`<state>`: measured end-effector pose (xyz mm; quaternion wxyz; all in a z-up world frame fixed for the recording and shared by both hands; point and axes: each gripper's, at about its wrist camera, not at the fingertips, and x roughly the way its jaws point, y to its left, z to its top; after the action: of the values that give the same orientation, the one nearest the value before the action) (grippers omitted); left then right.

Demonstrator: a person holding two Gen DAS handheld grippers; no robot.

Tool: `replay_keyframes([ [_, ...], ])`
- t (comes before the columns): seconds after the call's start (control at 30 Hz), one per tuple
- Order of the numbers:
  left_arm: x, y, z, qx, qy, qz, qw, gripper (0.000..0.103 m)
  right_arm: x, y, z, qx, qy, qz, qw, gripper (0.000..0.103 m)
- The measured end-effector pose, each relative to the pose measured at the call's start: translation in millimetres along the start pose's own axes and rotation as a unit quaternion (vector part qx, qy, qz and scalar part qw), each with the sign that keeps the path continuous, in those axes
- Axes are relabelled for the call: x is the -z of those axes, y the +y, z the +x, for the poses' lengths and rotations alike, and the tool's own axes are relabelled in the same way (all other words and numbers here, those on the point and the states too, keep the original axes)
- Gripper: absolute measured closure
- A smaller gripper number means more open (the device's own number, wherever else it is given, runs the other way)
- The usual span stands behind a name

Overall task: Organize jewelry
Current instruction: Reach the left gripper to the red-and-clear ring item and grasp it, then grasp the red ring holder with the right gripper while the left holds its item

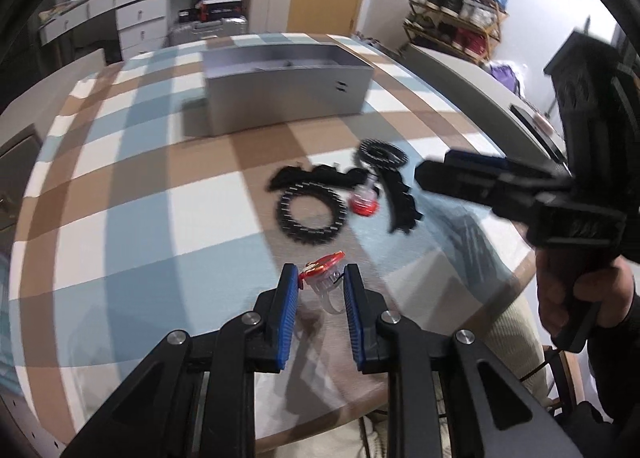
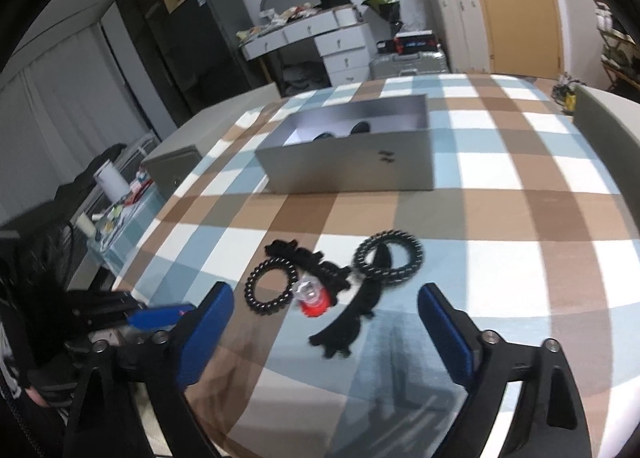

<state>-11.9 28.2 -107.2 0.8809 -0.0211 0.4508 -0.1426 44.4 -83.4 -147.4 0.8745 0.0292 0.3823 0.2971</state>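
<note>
while clamped, red ring sits between left gripper pads

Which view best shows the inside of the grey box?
Right wrist: it looks down into the grey box, showing dark items on its floor. Left wrist sees mostly the box's front wall, barely any interior.

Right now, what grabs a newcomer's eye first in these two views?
The left gripper pinching a red-topped clear plastic ring just above the checked tablecloth. Past it, a black cluster in mid-table: two spiral hair ties, lacy black bands and a second red ring. Behind sits an open grey box; the right gripper hangs open over the cluster.
</note>
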Motion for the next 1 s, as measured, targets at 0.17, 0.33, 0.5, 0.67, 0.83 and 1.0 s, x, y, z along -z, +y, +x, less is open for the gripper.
replay_keyframes([
  [0.17, 1, 17, -12, -0.01, -0.015, -0.022, 0.9996, 0.085, 3, 12, 21, -0.011, 0.02, -0.015, 1.0, 0.036],
  [0.33, 4, 30, -15, -0.019, -0.021, -0.036, 0.999, 0.085, 6, 21, 34, 0.016, 0.027, -0.041, 0.999, 0.048],
  [0.5, 8, 35, -16, -0.021, -0.019, -0.038, 0.9989, 0.085, 8, 26, 40, 0.04, 0.035, -0.06, 0.997, 0.069],
  [0.67, 9, 37, -18, -0.022, -0.02, -0.041, 0.9987, 0.085, 9, 29, 40, 0.055, 0.032, -0.081, 0.995, 0.085],
  [0.83, 6, 35, -21, -0.025, -0.023, -0.037, 0.9988, 0.085, 7, 22, 31, 0.034, 0.019, -0.064, 0.997, 0.085],
  [1.0, 0, 35, -22, -0.025, -0.023, -0.031, 0.999, 0.085, 3, 18, 19, 0.003, -0.002, -0.044, 0.999, 0.085],
])
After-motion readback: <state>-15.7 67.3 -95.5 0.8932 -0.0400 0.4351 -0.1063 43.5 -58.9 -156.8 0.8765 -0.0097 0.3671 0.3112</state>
